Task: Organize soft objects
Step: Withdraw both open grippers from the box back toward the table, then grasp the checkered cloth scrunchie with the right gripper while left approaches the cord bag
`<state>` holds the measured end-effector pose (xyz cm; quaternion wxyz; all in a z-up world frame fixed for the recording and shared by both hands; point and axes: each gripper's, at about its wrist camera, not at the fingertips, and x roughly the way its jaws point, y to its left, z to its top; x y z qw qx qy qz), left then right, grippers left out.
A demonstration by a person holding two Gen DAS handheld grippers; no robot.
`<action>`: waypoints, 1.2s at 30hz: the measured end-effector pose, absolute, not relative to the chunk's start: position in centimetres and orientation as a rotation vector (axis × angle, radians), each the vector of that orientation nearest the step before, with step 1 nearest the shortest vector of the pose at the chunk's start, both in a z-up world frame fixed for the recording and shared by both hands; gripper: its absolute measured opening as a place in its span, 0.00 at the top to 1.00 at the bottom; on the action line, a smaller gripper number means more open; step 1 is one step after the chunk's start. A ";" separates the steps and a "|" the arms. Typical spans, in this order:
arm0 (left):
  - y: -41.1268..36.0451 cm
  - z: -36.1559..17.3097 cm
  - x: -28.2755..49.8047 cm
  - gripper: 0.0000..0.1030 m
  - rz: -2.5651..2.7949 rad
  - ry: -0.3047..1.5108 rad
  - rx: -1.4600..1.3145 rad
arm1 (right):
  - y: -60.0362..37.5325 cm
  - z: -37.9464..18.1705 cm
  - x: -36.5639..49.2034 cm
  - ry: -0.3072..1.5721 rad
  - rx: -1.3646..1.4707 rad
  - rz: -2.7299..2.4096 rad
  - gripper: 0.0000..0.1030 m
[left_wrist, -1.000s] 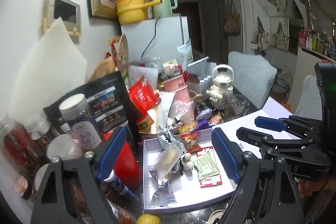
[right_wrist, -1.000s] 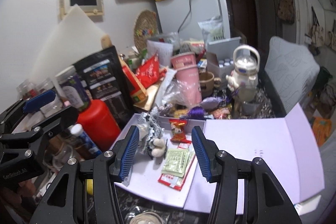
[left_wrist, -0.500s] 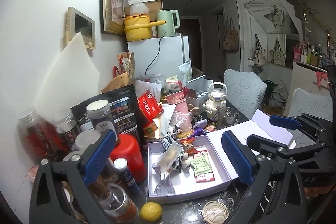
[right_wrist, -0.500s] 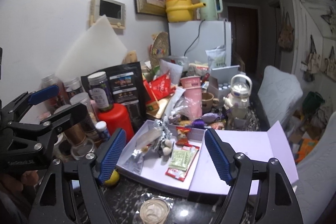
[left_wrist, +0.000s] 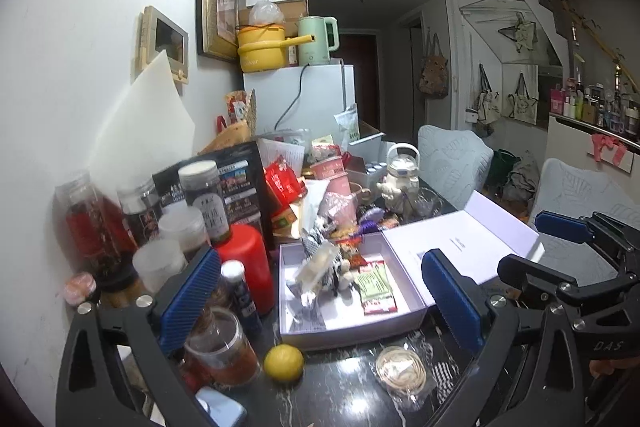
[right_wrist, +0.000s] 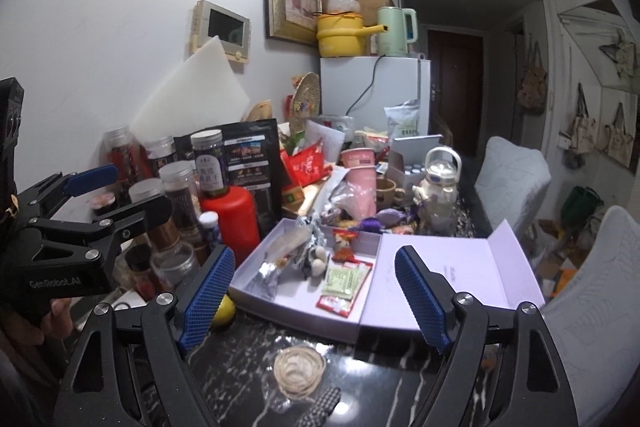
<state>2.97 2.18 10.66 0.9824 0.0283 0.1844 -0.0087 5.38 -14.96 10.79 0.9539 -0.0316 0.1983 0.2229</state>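
An open white box (left_wrist: 400,323) (right_wrist: 256,297) lies on the dark marble table, its lid (left_wrist: 460,243) (right_wrist: 448,279) folded out to the right. In it lie a black-and-white soft toy (left_wrist: 338,269) (right_wrist: 314,259), a clear packet (left_wrist: 314,261), foil wrappers (right_wrist: 268,277) and green and red sachets (left_wrist: 374,285) (right_wrist: 344,281). My left gripper (left_wrist: 320,303) is open and empty, held back above the table's near edge; it also shows in the right wrist view (right_wrist: 120,187). My right gripper (right_wrist: 312,299) is open and empty, also short of the box; it also shows in the left wrist view (left_wrist: 532,243).
Jars and a red bottle (left_wrist: 244,267) crowd the left. A lemon (left_wrist: 283,363) and a bagged coil of string (left_wrist: 400,369) (right_wrist: 298,367) lie in front of the box. Snack bags, a pink cup (right_wrist: 362,179) and a white kettle (right_wrist: 438,175) stand behind. Chairs (right_wrist: 508,175) stand on the right.
Both grippers have pulled back and up from the box, which now looks smaller and farther. The right gripper's jaws have opened wider. The lemon and string coil have come into view.
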 end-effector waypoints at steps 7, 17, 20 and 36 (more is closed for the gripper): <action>2.0 8.2 1.3 0.01 -0.034 0.408 0.056 | -15.0 8.3 2.5 0.434 -0.049 0.460 0.19; 2.6 3.4 1.5 0.01 -0.089 0.533 0.034 | -15.2 4.1 0.0 0.496 -0.028 0.428 0.19; 2.7 2.0 1.6 0.01 -0.086 0.560 0.036 | -15.3 2.7 0.0 0.525 -0.015 0.419 0.19; 2.6 -5.1 2.8 0.01 -0.122 0.759 0.005 | -15.6 -5.0 1.8 0.727 0.015 0.358 0.23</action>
